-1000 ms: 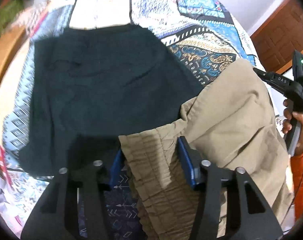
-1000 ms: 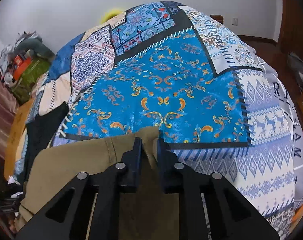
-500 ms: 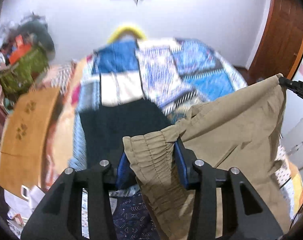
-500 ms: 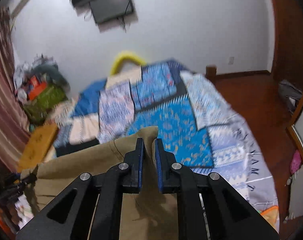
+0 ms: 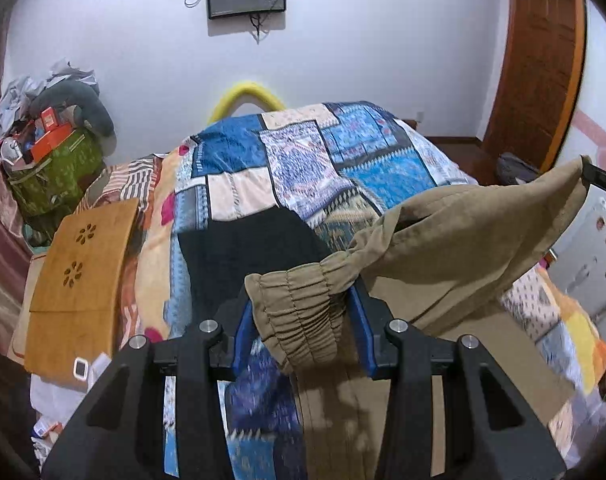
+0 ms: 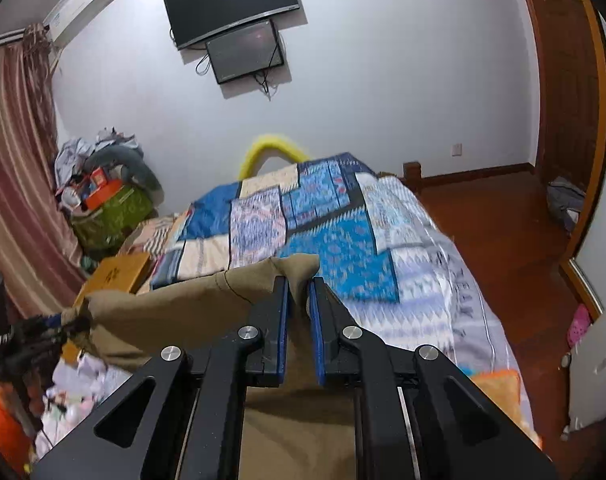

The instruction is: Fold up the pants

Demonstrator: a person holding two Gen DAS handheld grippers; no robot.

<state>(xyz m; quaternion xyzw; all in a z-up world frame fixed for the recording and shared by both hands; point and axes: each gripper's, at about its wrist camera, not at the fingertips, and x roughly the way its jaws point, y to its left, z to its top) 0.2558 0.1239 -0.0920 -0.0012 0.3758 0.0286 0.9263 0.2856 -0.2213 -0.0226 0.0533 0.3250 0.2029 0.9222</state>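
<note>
- Since a second ago you have lifted the khaki pants [image 5: 455, 240] off the patchwork quilt [image 5: 303, 168]; both cameras now face the wall-mounted TV [image 6: 231, 4].
- Your left gripper [image 5: 303, 316] clamps the elastic waistband.
- Your right gripper [image 6: 299, 300] pinches the opposite corner.
- The black garment [image 5: 247, 256] stays flat on the quilt.
- Quilt lettering is too blurred to read.

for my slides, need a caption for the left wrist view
Left claw shut on the gathered waistband of khaki pants, held up above a patchwork bedspread where a black garment lies.
</note>
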